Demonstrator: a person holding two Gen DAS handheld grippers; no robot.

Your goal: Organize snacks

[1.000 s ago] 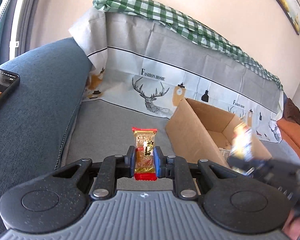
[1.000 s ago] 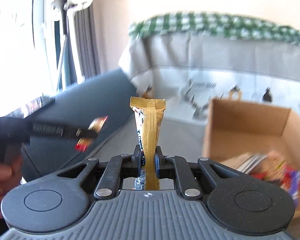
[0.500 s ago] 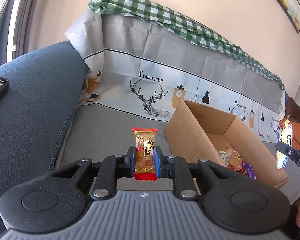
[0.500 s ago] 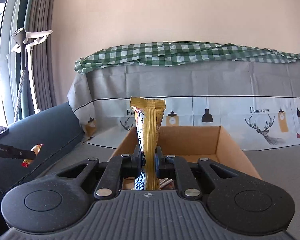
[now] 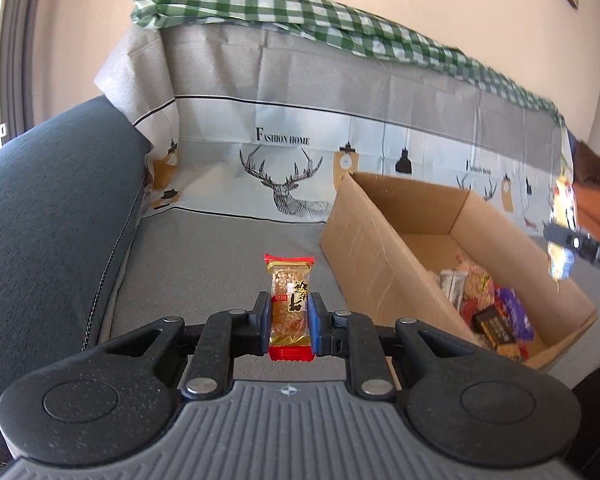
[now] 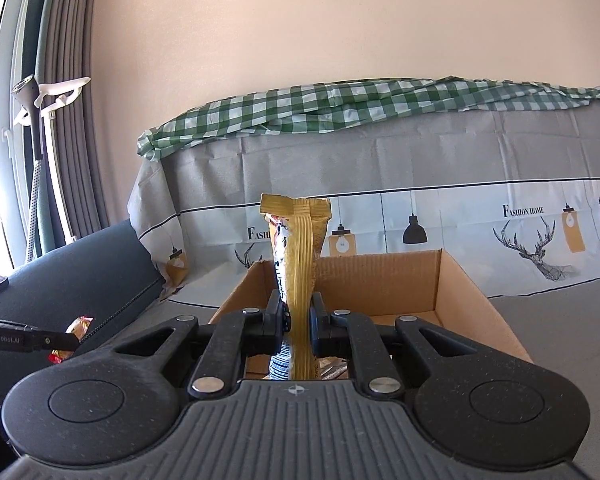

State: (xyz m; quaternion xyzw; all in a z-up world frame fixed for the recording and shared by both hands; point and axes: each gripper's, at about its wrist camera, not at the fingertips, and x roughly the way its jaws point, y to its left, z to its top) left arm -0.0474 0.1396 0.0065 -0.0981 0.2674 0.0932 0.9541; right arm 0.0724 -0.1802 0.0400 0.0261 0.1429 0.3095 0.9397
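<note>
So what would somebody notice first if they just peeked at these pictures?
Probably the two snacks pinched upright in the fingers: a red-ended peanut bar in the left gripper and a gold packet in the right gripper. Next, the open cardboard box on the sofa, with snacks piled inside.

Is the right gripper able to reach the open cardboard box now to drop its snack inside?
Probably yes. The right gripper, shut on the gold snack packet, faces the cardboard box directly. The top of the box is open, and nothing stands between them.
</note>
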